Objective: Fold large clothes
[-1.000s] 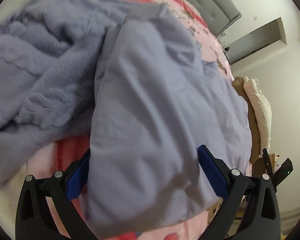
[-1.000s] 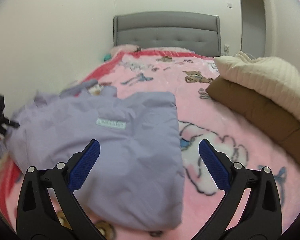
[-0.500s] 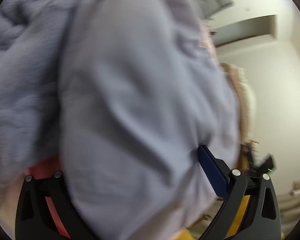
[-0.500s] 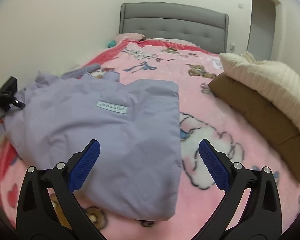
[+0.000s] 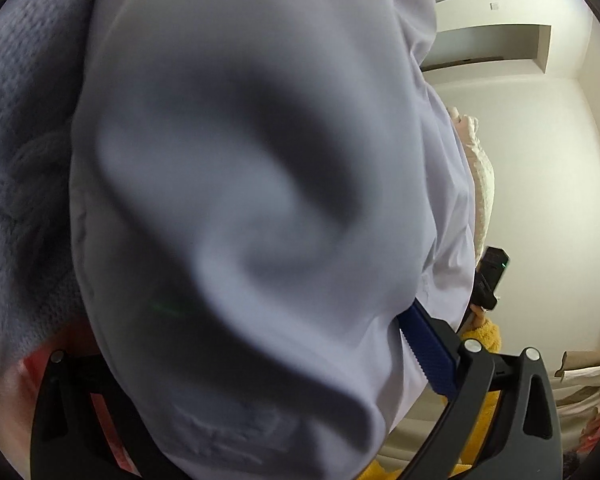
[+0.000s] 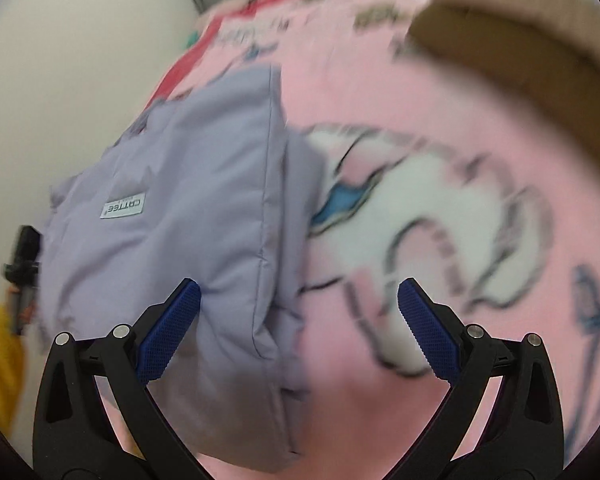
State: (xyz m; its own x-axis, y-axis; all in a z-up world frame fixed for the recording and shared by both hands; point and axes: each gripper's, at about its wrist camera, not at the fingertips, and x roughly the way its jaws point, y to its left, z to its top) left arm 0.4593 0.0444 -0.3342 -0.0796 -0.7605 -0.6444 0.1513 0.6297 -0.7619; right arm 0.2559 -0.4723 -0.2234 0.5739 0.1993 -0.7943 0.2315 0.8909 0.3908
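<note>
"CATTEE" label (image 6: 123, 207), lilac jacket (image 6: 204, 216)

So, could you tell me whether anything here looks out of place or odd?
Yes: in the left wrist view the lavender jacket billows up over the left gripper, hiding one fingertip and most of the bed. In the right wrist view its folded edge sits between the open fingers of the right gripper. The purple knit sweater lies bunched beside the jacket.
</note>
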